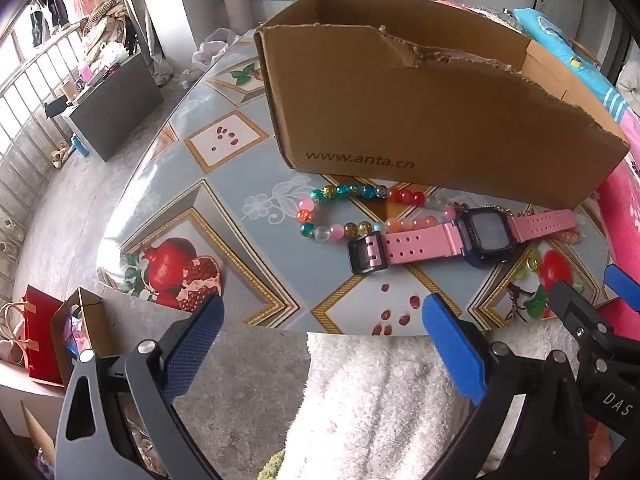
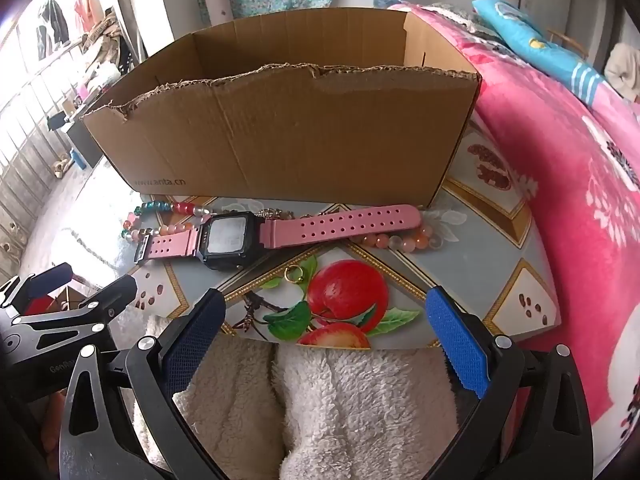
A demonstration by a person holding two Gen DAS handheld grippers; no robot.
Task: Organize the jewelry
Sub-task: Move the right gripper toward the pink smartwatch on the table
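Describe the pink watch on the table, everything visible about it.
The watch has a dark, squarish case with a grey, blank-looking screen and a pink perforated strap that looks like rubber or plastic, ending in a dark buckle. It lies unfastened and stretched out flat on the fruit-patterned table, just in front of the cardboard box. Its strap lies over part of the multicoloured bead bracelet, and an orange bead bracelet sits against the long strap end. Neither set of tongs touches it.

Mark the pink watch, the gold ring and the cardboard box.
pink watch [image 2: 226, 236], right wrist view, on its screen.
gold ring [image 2: 294, 274], right wrist view, on its band.
cardboard box [image 2: 304, 136], right wrist view, on its front wall.
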